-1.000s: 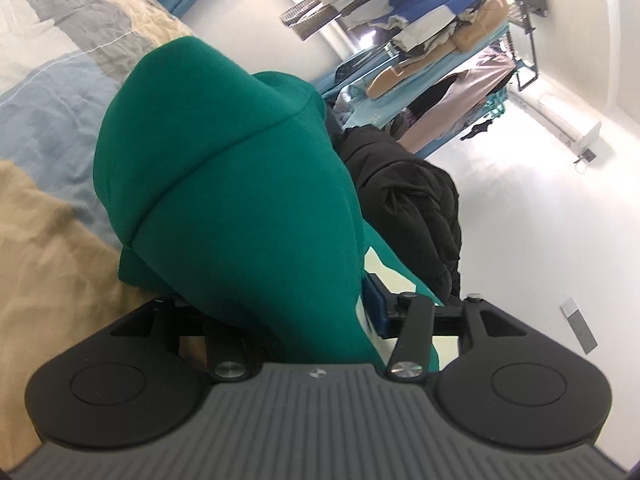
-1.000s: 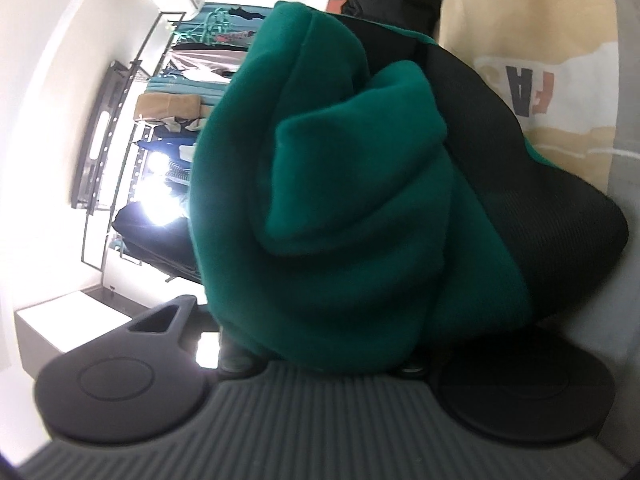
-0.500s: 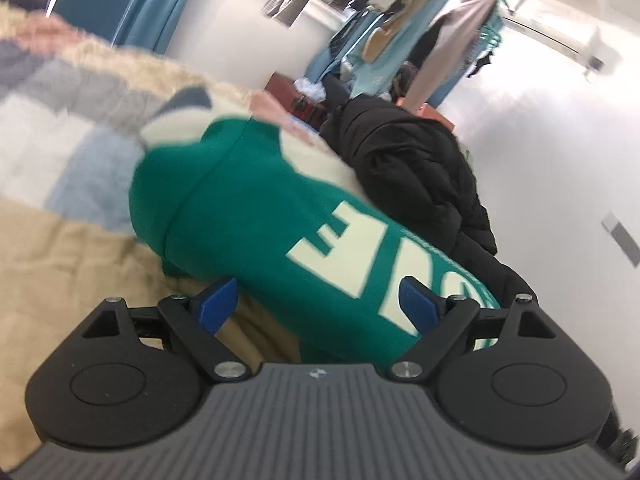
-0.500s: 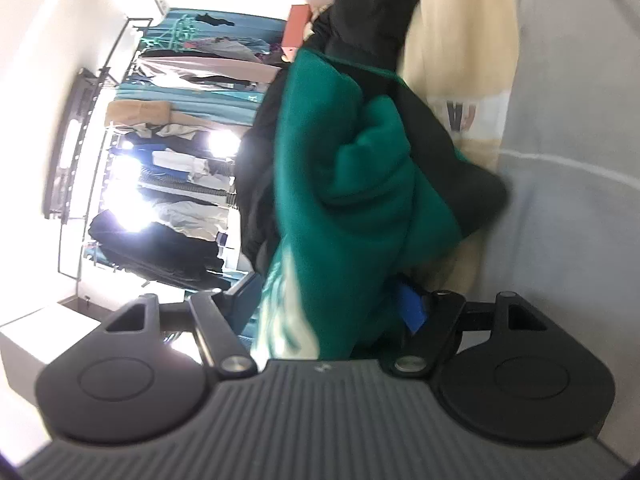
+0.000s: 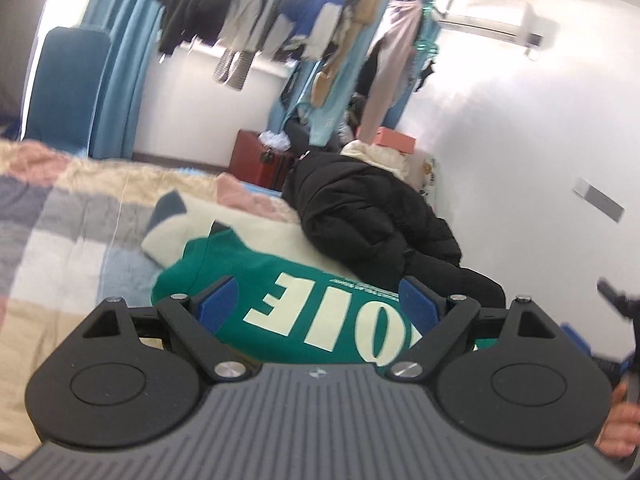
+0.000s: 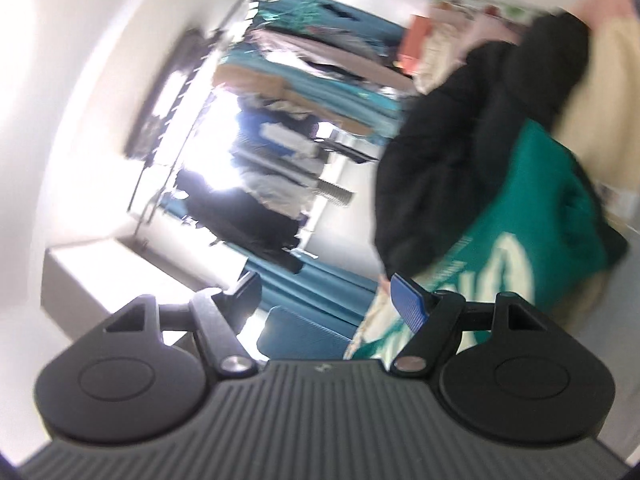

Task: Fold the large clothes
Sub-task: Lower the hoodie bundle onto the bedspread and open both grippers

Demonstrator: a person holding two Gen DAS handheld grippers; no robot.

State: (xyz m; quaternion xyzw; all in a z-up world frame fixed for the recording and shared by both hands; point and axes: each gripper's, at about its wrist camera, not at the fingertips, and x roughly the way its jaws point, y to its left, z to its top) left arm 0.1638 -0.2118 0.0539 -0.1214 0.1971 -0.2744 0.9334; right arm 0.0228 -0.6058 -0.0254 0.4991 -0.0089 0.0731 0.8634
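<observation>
Green sweatshirt found folded into a compact bundle on the patchwork bedspread, cream lettering uppermost, lying just ahead of and below the left gripper. Left jaws spread wide, blue pads clear of the cloth on both sides, nothing held; opened within the last second, as an earlier view shows green fabric filling the gap. Right gripper likewise parted and empty, jaws recently opened, the sweatshirt off to its right and ahead, view blurred. Black padded jacket noted in a heap directly beyond the green bundle, touching or nearly touching it, not folded. Cream garment seen under the sweatshirt's far edge; state of folding cannot be told.

Judged: green item folded and set down, this piece complete. Remaining, by appearance: the black jacket at least. Clothes rack behind, hung full, taken as outside the job.
</observation>
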